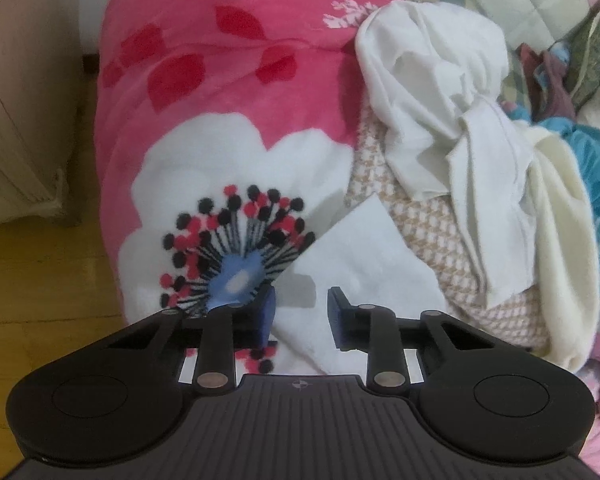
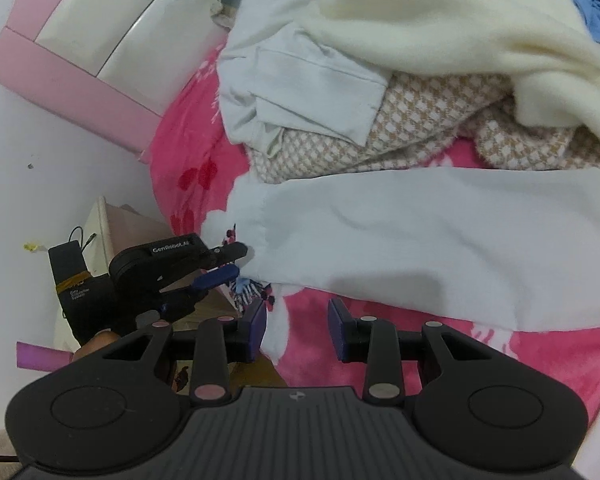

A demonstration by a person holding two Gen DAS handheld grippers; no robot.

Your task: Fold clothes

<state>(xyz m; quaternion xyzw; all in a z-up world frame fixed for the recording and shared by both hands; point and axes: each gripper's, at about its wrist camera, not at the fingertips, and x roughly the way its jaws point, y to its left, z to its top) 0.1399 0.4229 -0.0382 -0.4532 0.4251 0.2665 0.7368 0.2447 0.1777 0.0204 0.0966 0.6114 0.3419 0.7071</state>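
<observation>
A big pink blanket (image 1: 228,92) with a white flower covers the bed. On it lies a flat white cloth (image 2: 420,240), spread out long in the right wrist view. Behind it sits a messy pile of clothes: a white shirt (image 1: 432,80), a tan and white checked piece (image 1: 432,232) and a soft cream piece (image 2: 440,20).

The left gripper (image 1: 302,312) points down at the corner of the white cloth. The corner lies under the gap between its blue pads (image 1: 266,312). The pads stand apart with a gap, and they do not pinch the cloth. In the right wrist view the left gripper (image 2: 230,262) shows from the side at the end of the cloth, with its tips at the cloth's edge.

The right gripper (image 2: 296,328) hangs over the pink blanket, near the long edge of the white cloth. Its pads stand apart too, and nothing is between them.

A pink and white headboard (image 2: 72,40) is at the end of the bed. The floor (image 1: 40,272) is yellow wood.
</observation>
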